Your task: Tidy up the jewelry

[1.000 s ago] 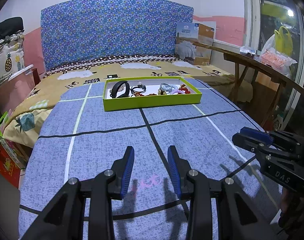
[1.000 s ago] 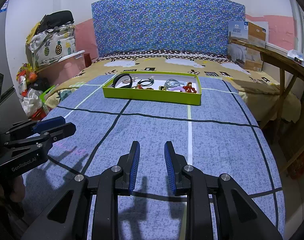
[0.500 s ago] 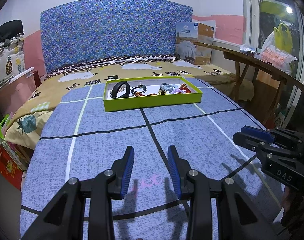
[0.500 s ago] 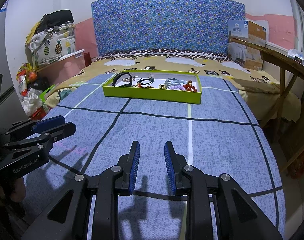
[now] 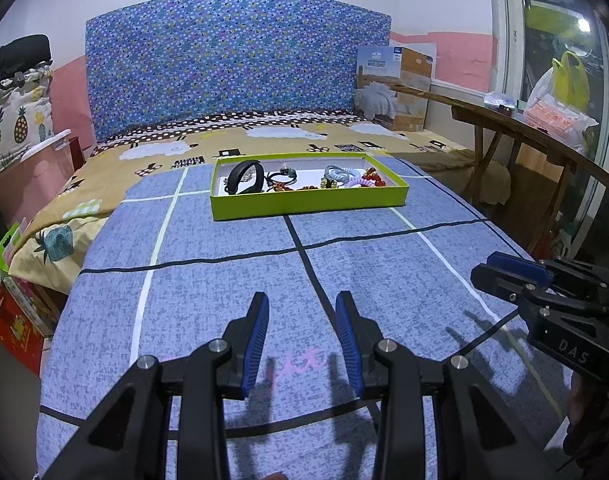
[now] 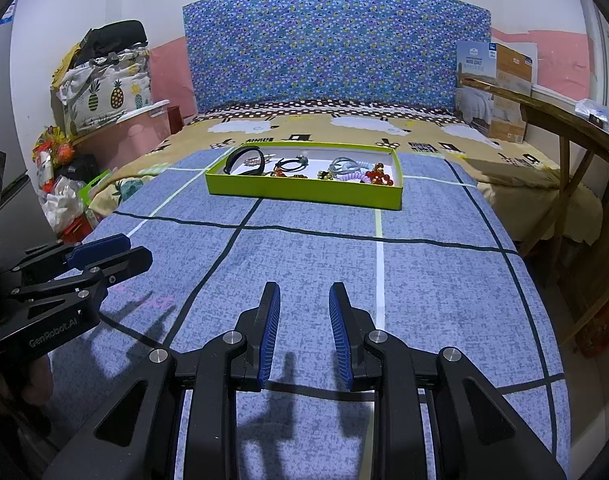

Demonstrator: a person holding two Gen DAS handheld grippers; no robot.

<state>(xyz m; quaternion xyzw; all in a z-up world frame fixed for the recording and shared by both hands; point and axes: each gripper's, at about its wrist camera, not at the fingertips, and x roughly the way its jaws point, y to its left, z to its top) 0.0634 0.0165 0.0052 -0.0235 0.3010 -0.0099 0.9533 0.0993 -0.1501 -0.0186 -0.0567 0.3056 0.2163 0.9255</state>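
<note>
Two grippers, both pitched down toward a blue quilt (image 5: 224,280), both with jaws parted and nothing between the blue pads. Left gripper (image 5: 302,312) hangs over the near quilt, just left of a black seam running away from it. Right gripper (image 6: 304,300) hangs beside it, near the pale stripe; in the left view it shows at the right edge, side-on, tips apart. Shadows of the fingers fall on the cloth just below each pair, no contact seen.

Green tray (image 6: 304,196) lies far centre on the quilt, well apart from both grippers, long side facing them. Inside: black band (image 6: 244,160) at the left end, dark cords mid-tray, pale and lilac coil ties and red beads (image 6: 378,178) at the right end. Items partly overlap; exact count cannot be told.

Quilt between grippers and tray is bare. Quilt drops off left and right. Wooden bench (image 6: 564,128) stands past the right edge; bags and boxes crowd the left floor.
</note>
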